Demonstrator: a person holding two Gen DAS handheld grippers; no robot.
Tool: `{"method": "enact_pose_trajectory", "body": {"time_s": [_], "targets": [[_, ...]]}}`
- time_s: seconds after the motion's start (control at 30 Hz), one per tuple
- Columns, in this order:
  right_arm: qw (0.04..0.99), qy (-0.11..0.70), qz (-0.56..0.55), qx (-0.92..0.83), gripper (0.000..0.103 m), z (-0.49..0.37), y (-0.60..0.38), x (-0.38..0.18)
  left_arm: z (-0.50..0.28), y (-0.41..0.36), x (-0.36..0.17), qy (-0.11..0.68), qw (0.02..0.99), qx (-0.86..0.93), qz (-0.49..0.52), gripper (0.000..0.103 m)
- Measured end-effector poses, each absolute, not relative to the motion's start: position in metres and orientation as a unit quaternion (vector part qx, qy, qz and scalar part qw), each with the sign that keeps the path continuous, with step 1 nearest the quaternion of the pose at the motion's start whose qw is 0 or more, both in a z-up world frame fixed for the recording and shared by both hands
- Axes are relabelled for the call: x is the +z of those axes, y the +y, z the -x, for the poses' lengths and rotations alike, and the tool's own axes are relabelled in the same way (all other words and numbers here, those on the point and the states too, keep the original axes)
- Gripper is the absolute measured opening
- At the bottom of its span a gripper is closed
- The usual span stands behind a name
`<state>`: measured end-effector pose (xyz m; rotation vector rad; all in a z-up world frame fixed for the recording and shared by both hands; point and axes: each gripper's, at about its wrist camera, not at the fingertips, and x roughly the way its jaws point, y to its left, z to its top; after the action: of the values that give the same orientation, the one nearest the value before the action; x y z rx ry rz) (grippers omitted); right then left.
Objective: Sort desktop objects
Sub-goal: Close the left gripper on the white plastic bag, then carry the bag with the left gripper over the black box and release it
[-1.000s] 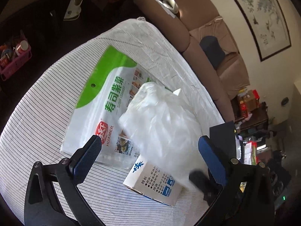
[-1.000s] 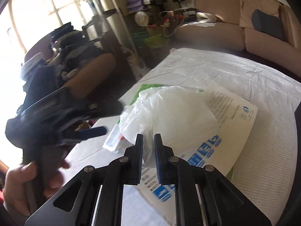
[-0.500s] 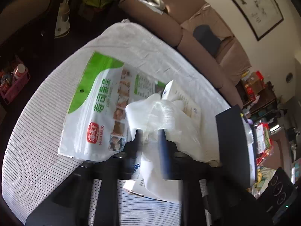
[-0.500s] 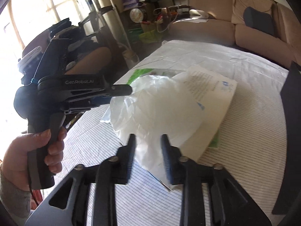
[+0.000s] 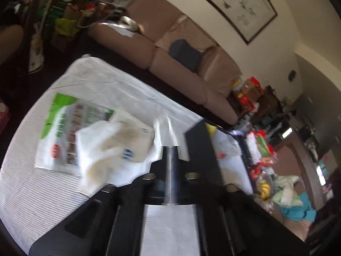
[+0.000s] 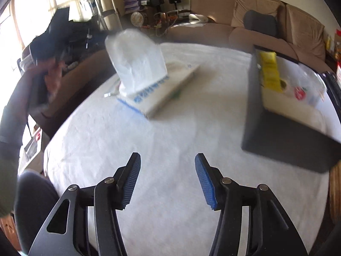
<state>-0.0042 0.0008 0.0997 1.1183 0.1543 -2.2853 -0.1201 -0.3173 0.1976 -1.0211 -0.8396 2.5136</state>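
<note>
Left tongs point(image 5: 169, 149) clamped on plastic bag point(image 5: 102, 149), lifted over white box point(image 6: 157, 96); right tongs point(image 6: 168, 177) wide apart, empty, above desk point(image 6: 170, 132).

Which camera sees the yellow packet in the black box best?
The right wrist view: the yellow packet lies in plain sight inside the black box. In the left wrist view only a small yellow corner peeks past the box's wall.

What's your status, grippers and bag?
Left gripper shut on plastic bag, lifting. Right gripper open, empty. Bag above white box; black bin to the right.
</note>
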Motion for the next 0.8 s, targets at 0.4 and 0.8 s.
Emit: {"method": "enact_pose_trajectory", "body": {"time_s": [0.4, 0.8], "targets": [[0.309, -0.018, -0.426, -0.85, 0.055, -0.024, 0.063, 0.066, 0.093, -0.186, 0.245, 0.01, 0.068, 0.93, 0.361, 0.078], [0.306, -0.045, -0.427, -0.85, 0.061, -0.013, 0.09, 0.066, 0.065, -0.053, 0.055, 0.295, 0.105, 0.862, 0.398, 0.077]]}}
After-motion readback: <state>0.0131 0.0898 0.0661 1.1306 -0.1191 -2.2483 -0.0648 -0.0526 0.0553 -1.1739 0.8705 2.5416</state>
